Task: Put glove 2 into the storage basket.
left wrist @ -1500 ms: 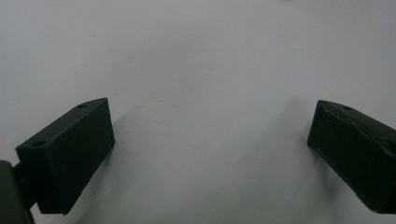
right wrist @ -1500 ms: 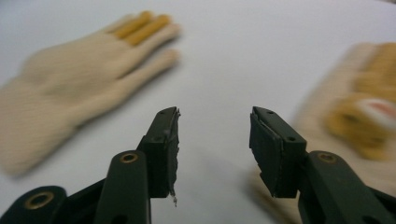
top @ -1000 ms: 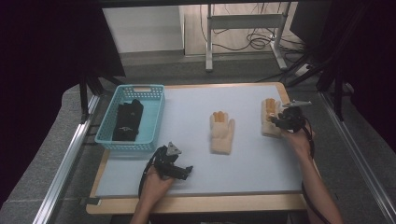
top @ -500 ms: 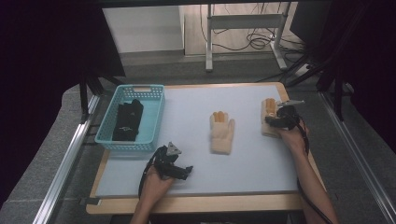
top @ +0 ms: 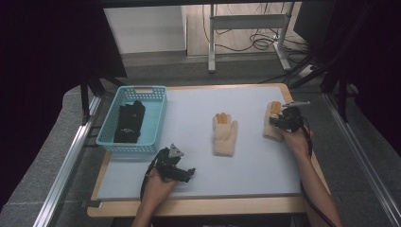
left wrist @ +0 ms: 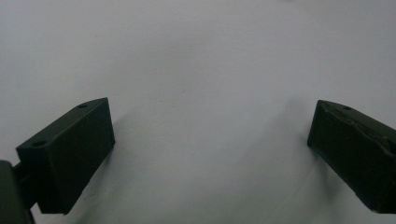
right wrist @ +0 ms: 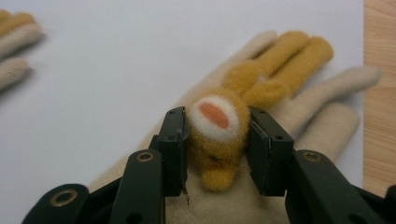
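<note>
Glove pinched at the bench's right edge

High view: right claw (top: 283,118) sits on the cream glove (top: 272,127) at right centre of the frame, close to the wooden rim of the bench (top: 246,201), so there is little room to the right and plenty of bare white surface to the left. A second glove (top: 224,135) lies flat mid-frame, well apart. The blue basket (top: 106,137) at left holds a dark glove (top: 128,124). The left claw (top: 182,172) rests low on open surface.

Left gripper view: left claw (left wrist: 210,154) stands spread wide over bare bench, nothing between the jaws, likely parked out of the way.

Right gripper view: right claw (right wrist: 215,140) has just been closing and pinches the orange plush animal (right wrist: 215,135) sewn on the glove's (right wrist: 322,116) back, a raised handhold, probably for lifting. Wood edge runs along the frame's right.
</note>
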`<state>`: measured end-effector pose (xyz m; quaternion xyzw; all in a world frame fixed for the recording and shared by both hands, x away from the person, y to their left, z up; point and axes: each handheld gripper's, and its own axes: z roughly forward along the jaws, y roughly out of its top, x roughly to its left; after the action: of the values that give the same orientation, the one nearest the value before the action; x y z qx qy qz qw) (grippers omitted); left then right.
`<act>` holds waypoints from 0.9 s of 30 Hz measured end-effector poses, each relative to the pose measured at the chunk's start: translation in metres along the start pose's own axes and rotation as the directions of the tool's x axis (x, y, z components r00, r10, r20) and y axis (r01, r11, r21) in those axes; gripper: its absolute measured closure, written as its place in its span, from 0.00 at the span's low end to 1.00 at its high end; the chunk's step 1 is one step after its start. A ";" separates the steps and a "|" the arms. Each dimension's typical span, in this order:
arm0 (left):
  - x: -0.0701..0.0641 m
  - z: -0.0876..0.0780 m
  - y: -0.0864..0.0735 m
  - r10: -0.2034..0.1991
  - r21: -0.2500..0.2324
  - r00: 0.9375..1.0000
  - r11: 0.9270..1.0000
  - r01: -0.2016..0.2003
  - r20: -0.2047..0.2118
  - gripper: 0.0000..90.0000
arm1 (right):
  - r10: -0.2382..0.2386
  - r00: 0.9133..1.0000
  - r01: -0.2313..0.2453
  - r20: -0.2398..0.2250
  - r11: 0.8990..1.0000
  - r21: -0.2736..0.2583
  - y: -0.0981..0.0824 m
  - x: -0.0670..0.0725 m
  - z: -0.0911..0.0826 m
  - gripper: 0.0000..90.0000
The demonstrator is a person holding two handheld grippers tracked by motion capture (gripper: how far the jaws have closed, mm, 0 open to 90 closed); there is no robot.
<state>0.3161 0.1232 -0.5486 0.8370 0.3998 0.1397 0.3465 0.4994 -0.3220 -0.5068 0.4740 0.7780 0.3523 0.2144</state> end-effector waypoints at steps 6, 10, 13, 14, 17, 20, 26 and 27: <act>0.000 0.000 0.000 0.002 0.001 1.000 1.000 -0.002 0.000 0.01 | 0.003 0.999 -0.004 -0.043 1.000 -0.030 0.004 0.009 -0.019 0.66; 0.000 0.000 0.000 0.002 0.001 1.000 1.000 -0.002 0.000 0.01 | -0.018 0.997 0.015 -0.070 0.999 -0.051 0.009 0.022 -0.030 0.66; 0.000 0.000 0.000 0.001 0.001 1.000 1.000 -0.001 0.000 0.01 | -0.034 0.995 0.028 -0.094 0.998 -0.062 0.012 0.033 -0.036 0.66; 0.000 0.000 0.000 0.001 0.001 1.000 1.000 -0.001 0.000 0.01 | -0.041 0.994 0.034 -0.104 0.997 -0.064 0.013 0.038 -0.038 0.66; 0.000 0.000 0.000 0.001 0.001 1.000 1.000 -0.001 0.000 0.01 | -0.066 0.989 0.056 -0.134 0.996 -0.073 0.018 0.053 -0.044 0.66; 0.000 0.000 0.000 0.002 0.002 1.000 1.000 -0.002 0.000 0.01 | -0.092 0.982 0.078 -0.166 0.993 -0.089 0.022 0.070 -0.050 0.66; 0.000 0.000 0.000 0.002 0.002 1.000 1.000 -0.002 0.000 0.01 | -0.140 0.962 0.117 -0.235 0.987 -0.112 0.032 0.109 -0.058 0.66; 0.000 0.000 0.000 0.002 0.002 1.000 1.000 -0.002 0.000 0.01 | -0.150 0.958 0.125 -0.243 0.985 -0.115 0.034 0.114 -0.057 0.66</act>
<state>0.3160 0.1233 -0.5485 0.8377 0.3991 0.1397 0.3456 0.4286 -0.2306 -0.4437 0.3594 0.8116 0.4313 0.1614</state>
